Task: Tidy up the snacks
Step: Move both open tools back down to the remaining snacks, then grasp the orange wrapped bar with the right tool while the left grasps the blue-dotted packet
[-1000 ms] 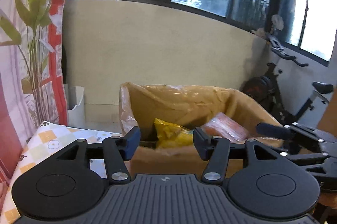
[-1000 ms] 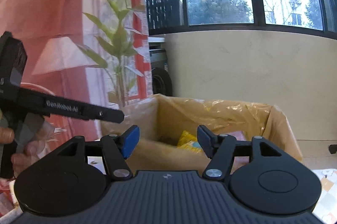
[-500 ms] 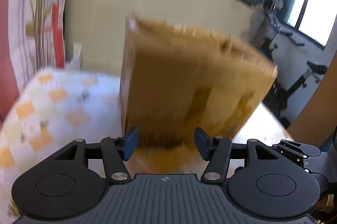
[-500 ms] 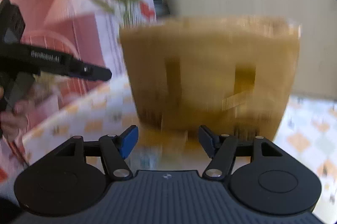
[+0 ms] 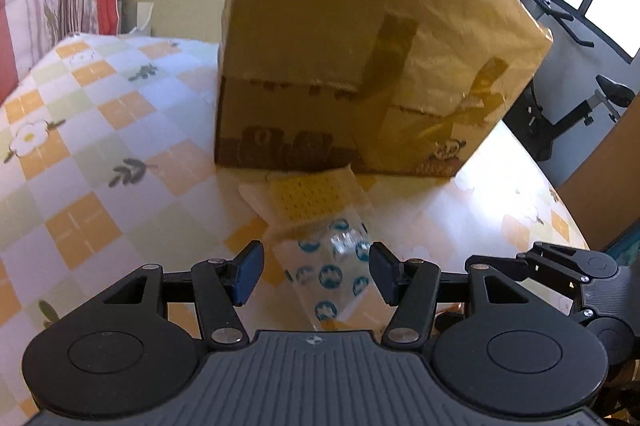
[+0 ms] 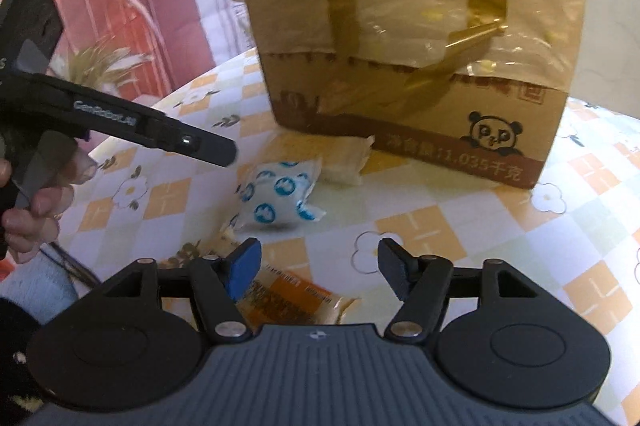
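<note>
Left wrist view: the blue-dotted snack packet (image 5: 334, 266) lies on the table (image 5: 88, 162) in front of the cardboard box (image 5: 360, 66), where a second ago you looked into that box's open top. You've dropped both grippers to table level, so a pick looks next. Your left gripper (image 5: 316, 266) stands spread around the packet, not pinching. Your right gripper (image 6: 318, 266), jaws just widened, is empty, an orange packet (image 6: 288, 300) beneath.

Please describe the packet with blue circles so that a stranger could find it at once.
Start at the big cardboard box on the checked tablecloth. In front of it lies the clear packet. Only it has blue round logos; its neighbours are yellow and orange.
</note>
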`<state>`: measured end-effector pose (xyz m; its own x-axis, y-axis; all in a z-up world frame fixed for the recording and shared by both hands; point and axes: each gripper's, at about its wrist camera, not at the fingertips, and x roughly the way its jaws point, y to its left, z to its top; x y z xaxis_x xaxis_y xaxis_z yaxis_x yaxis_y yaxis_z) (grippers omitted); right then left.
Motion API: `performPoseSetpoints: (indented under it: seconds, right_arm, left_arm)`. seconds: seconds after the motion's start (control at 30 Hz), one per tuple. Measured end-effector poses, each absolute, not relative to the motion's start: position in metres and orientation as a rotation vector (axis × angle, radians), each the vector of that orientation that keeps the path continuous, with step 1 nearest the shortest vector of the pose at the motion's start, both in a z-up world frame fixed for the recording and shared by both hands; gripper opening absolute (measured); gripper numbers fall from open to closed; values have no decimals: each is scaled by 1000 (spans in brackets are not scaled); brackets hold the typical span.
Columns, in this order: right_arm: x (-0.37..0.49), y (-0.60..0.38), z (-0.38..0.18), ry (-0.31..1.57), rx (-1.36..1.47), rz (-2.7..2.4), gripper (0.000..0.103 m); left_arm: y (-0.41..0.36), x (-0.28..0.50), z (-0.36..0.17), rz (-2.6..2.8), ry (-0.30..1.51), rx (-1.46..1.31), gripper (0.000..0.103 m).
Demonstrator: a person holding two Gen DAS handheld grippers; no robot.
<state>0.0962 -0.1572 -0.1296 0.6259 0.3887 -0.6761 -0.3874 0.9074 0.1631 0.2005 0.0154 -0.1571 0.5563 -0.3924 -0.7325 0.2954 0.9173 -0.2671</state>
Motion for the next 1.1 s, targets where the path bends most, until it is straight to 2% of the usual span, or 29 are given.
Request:
performPoseSetpoints:
  seconds: [0.5, 0.6, 0.7, 0.8, 1.1]
  right_arm:
    - [101, -122, -154, 822, -173, 592, 85]
    - [101, -124, -155, 823, -163, 601, 80]
    - [97, -131, -152, 814, -153, 652, 60]
    - [94, -142, -148, 826, -131, 671, 52]
    - [79, -186, -140, 851, -86, 558, 43]
  left_arm:
    - [7, 197, -169, -398, 926, -121, 60]
    - [7, 197, -169, -399, 927, -116, 60]
    - [6, 199, -170, -402, 930, -114, 60]
    - [5, 201, -172, -402, 929, -113, 60]
    - [-8, 208, -172, -425, 921, -116, 60]
